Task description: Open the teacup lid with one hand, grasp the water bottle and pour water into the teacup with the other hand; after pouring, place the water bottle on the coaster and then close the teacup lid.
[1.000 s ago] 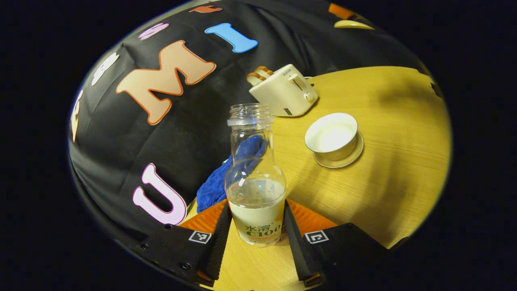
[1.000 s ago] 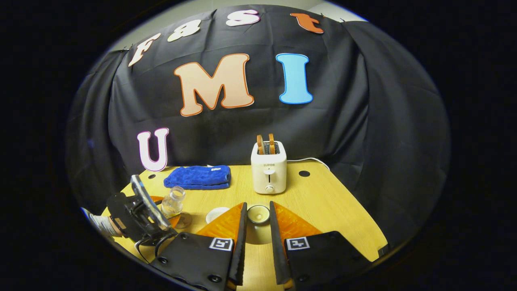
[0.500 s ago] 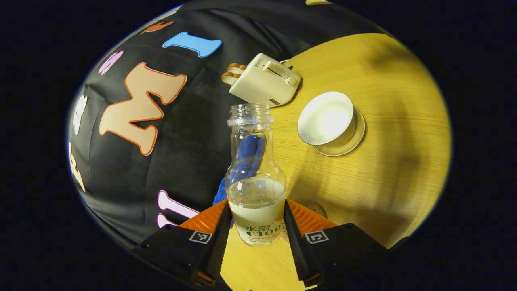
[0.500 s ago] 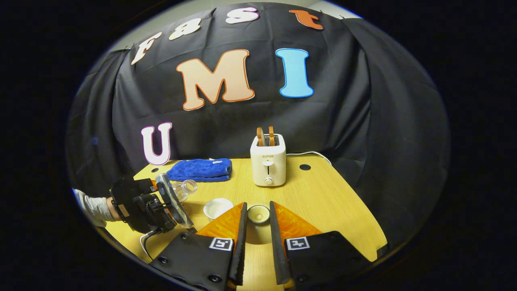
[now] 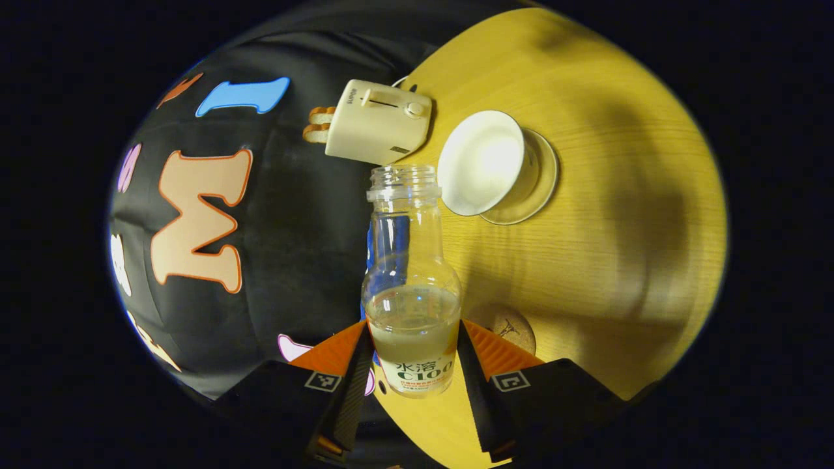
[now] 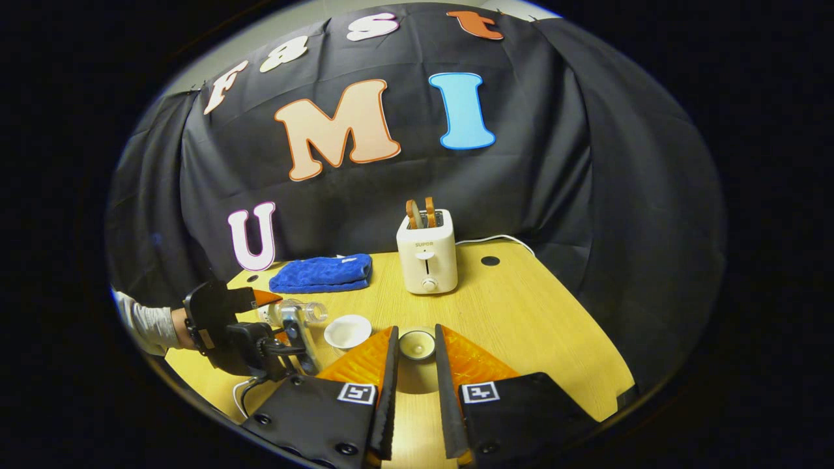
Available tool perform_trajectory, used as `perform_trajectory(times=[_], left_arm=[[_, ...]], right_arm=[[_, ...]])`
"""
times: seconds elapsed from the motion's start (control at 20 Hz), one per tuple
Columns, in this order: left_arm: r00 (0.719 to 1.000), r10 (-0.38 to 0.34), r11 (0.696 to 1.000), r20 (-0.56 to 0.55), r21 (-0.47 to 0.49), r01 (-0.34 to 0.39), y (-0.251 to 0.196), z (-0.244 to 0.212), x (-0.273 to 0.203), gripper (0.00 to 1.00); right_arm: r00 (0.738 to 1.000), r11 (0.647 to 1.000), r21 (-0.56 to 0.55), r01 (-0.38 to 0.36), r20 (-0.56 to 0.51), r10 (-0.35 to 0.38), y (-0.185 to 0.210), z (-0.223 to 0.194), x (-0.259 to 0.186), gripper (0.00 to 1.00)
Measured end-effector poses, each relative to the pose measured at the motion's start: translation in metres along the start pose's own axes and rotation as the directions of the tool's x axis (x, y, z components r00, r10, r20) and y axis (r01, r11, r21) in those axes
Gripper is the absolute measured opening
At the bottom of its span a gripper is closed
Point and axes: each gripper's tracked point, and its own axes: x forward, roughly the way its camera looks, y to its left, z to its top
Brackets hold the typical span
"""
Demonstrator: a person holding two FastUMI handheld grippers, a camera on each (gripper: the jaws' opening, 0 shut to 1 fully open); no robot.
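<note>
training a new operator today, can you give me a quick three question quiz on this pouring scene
1. True or false: the clear plastic water bottle held in the left gripper has its cap on.
2. Multiple choice: the white ceramic teacup on its saucer is A) covered by its lid, B) open, C) tipped over.
3. Fill the blank: the small round lid sits between the fingers of the ____ gripper.

Key: 1 false, the mouth is open. 2 B. 3 right. The bottle is tilted toward the cup, but no water shows leaving it. The round brown coaster lies bare on the wooden table.
</note>
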Motion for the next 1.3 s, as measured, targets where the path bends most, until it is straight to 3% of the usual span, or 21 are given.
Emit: perform_trajectory(times=[0.1, 0.15, 0.65, 1.3], left_arm=[[1.000, -0.006, 0.999, -0.010, 0.045, 0.006, -0.003, 0.004, 0.000, 0.68], [1.000, -0.011, 0.998, -0.018, 0.063, 0.013, -0.005, 0.004, 0.000, 0.68], [0.996, -0.026, 0.972, -0.083, 0.230, 0.045, 0.004, 0.003, 0.004, 0.68], [0.988, -0.008, 0.888, -0.154, 0.452, 0.078, 0.023, 0.003, 0.005, 0.68]], right_arm=[[1.000, 1.000, 0.011, -0.004, -0.011, 0.004, -0.002, -0.007, 0.002, 0.36], [1.000, 1.000, 0.016, -0.005, -0.014, 0.005, -0.003, -0.008, 0.003, 0.31], [1.000, 0.999, 0.033, -0.001, -0.031, 0.002, -0.019, -0.022, 0.003, 0.31], [0.999, 0.999, 0.053, -0.008, -0.047, 0.010, -0.017, -0.036, 0.009, 0.34]])
